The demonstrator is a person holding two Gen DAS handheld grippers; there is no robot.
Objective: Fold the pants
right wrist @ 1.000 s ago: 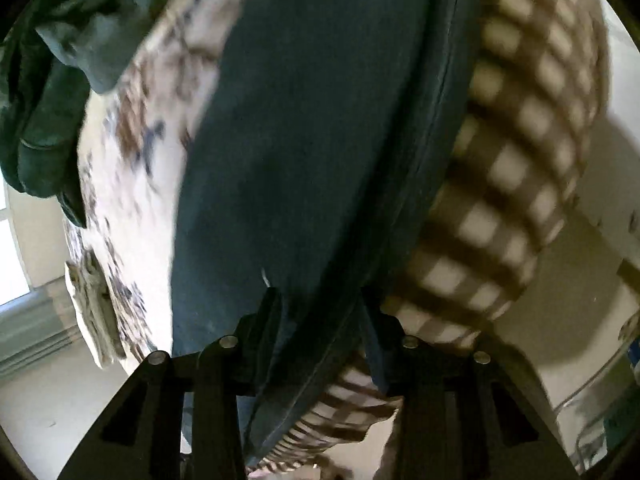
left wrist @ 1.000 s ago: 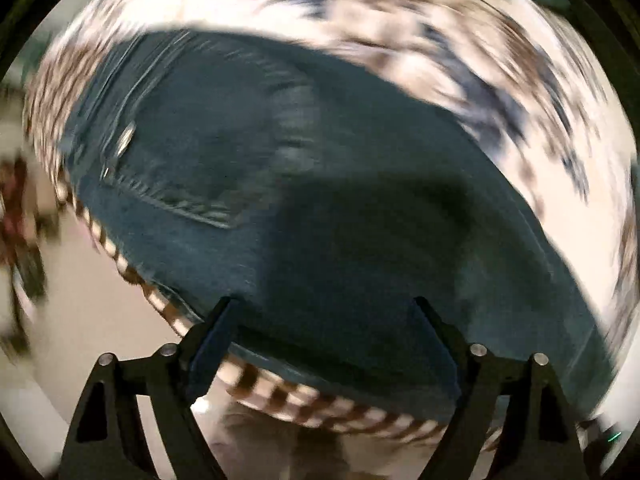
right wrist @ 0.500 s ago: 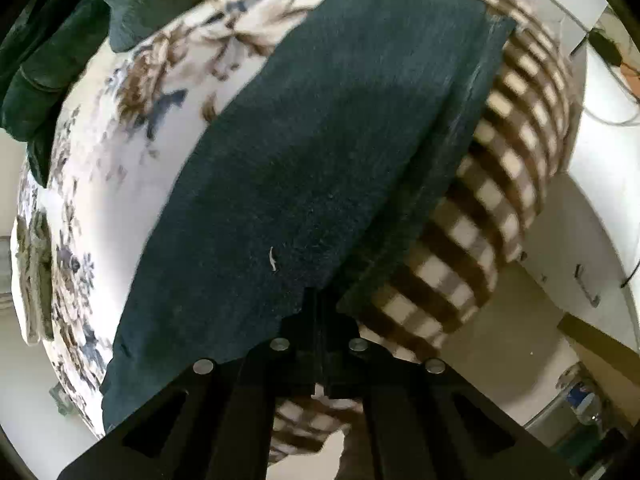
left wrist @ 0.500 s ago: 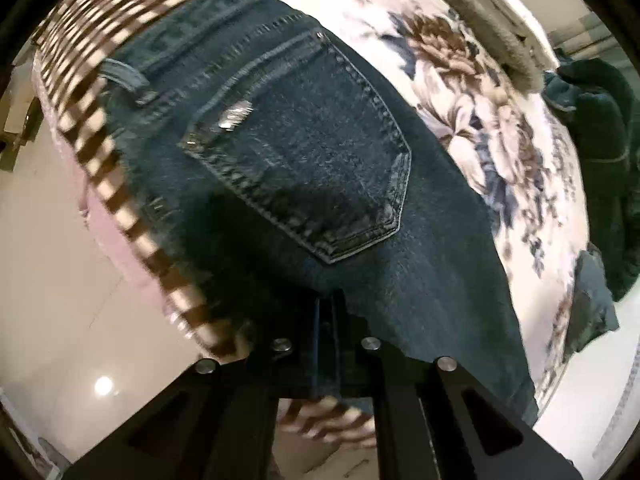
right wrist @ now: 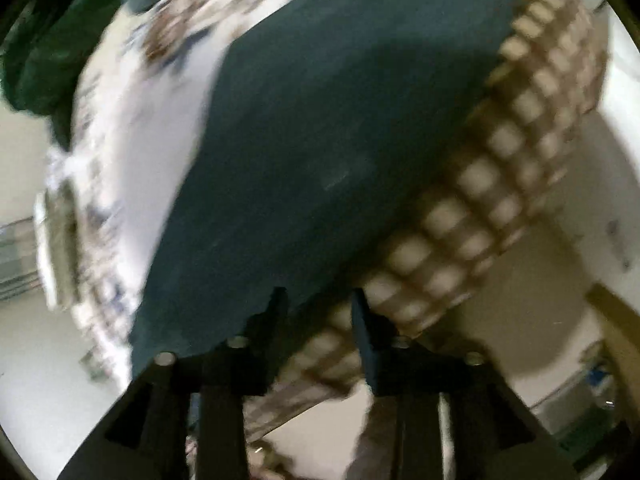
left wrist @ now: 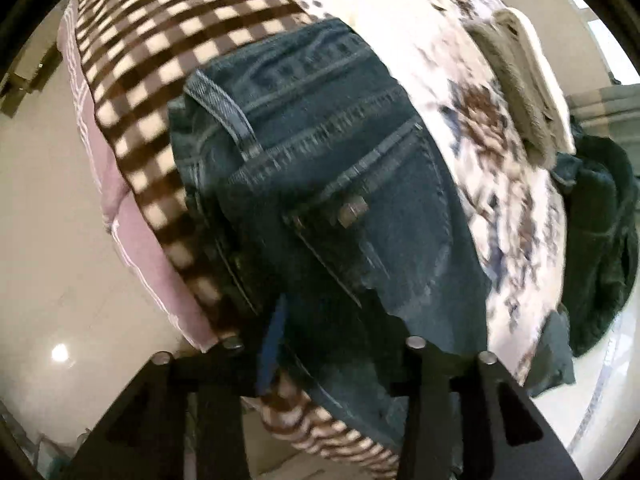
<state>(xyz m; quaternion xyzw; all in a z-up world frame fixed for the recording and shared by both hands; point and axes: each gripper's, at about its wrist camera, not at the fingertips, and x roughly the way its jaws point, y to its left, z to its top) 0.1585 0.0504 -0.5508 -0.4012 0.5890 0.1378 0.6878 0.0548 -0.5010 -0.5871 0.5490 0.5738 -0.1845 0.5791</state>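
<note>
Left wrist view looks down on the jeans point(left wrist: 340, 200), waistband at the far end, a belt loop and back pocket facing up, lying across a bed with a brown checkered blanket point(left wrist: 160, 52) on the left and a floral cover point(left wrist: 500, 152) on the right. The left gripper point(left wrist: 340, 328) sits low over the near edge of the denim with its jaws spread wide; the blue inner pad of the left finger shows, and nothing is pinched between them. A dark green garment point(left wrist: 600, 240) is bunched at the far right.

Right wrist view is blurry. The right gripper point(right wrist: 316, 312) is angled at the near edge of the pants leg point(right wrist: 340, 120), fingers parted with a modest gap, denim edge right by the left fingertip and checkered blanket point(right wrist: 500, 184) showing between.
</note>
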